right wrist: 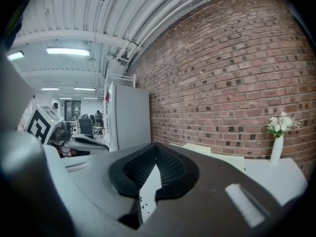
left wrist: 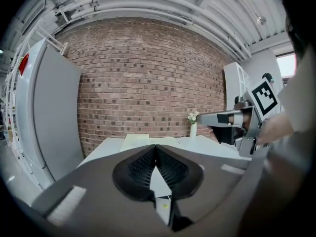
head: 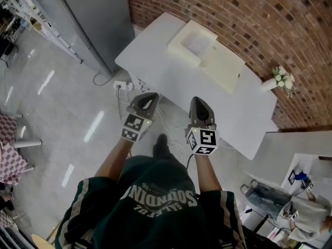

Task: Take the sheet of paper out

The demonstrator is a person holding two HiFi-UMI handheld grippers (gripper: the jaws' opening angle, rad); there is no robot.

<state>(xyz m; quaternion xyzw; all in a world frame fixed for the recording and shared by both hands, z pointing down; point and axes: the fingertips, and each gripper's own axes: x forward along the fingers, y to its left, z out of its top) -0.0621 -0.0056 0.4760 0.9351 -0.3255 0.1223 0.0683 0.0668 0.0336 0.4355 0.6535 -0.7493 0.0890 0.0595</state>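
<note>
Forearms stretched forward side by side; left gripper [head: 149,96] and right gripper [head: 197,101], both pressed together and empty, pointed toward the white table [head: 249,119].

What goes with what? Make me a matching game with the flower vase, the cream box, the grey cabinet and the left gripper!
Things:
1. flower vase
2. cream box
3. grey cabinet
4. left gripper

Places or states:
A. on the floor, left of the white table
B. held in the air, shut and empty
C. standing at the table's right end
D. lying flat along the table's wall side

Pairs: 1-C, 2-D, 3-A, 4-B.
</note>
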